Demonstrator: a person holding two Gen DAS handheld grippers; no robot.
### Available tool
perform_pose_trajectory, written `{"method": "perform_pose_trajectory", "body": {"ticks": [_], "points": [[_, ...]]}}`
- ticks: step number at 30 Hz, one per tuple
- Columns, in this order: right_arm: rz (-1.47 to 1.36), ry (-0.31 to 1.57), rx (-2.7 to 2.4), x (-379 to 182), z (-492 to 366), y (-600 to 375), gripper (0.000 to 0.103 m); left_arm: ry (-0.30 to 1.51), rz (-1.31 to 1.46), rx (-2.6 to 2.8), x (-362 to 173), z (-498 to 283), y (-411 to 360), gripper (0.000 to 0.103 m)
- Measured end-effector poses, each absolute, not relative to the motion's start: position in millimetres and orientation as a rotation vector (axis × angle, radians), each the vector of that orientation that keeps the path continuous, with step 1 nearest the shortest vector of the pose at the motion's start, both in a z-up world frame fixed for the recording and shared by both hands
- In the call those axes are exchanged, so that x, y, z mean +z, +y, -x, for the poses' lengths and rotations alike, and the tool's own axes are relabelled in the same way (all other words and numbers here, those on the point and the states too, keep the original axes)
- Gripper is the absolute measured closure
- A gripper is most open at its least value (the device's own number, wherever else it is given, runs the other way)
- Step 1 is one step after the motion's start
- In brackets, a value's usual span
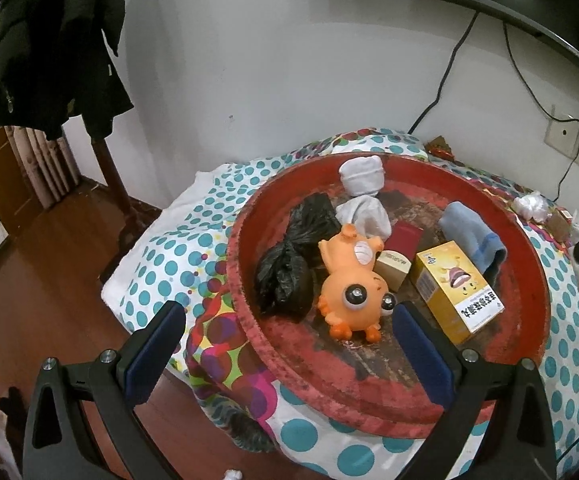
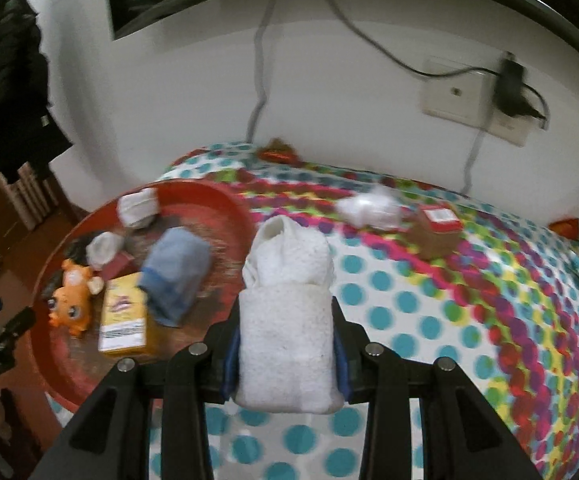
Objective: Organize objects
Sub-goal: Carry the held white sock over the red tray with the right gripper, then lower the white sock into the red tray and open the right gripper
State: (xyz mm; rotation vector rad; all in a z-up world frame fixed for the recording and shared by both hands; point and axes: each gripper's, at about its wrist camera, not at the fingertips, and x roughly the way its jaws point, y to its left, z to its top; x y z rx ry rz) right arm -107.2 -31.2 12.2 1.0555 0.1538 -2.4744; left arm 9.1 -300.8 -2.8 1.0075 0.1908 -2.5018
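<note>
A round red tray (image 1: 238, 276) sits on a polka-dot cloth. In it lie an orange toy (image 1: 349, 280), a black plastic bag (image 1: 289, 268), a yellow box (image 1: 453, 288), a red and tan box (image 1: 399, 252), a blue cloth (image 1: 473, 232) and white rolled socks (image 1: 363, 176). My left gripper (image 1: 289, 340) hangs open over the tray's near rim, with nothing between its fingers. My right gripper (image 2: 285, 316) is shut on a white rolled sock (image 2: 289, 264), held above the cloth just right of the tray (image 2: 225, 196).
On the dotted cloth (image 2: 429, 320) right of the tray lie a crumpled white plastic bag (image 2: 369, 208), a small red-topped box (image 2: 439, 220) and a snack wrapper (image 2: 277, 152) by the wall. A wall socket with a charger (image 2: 509, 84) and a dark coat (image 1: 53, 40) on a stand are nearby.
</note>
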Motion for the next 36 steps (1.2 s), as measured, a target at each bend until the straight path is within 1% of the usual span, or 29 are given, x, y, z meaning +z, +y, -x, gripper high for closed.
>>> {"method": "perform_pose_trajectory", "body": {"ticks": [18, 36], "points": [[-1.02, 0.262, -2.311, 18, 81, -133, 0.066, 0.263, -0.999, -2.451, 0, -17, -327, 0.0], [-1.079, 0.368, -2.28, -6, 100, -189, 0.065, 0.324, -1.024, -2.396, -6, -17, -351, 0.0]]}}
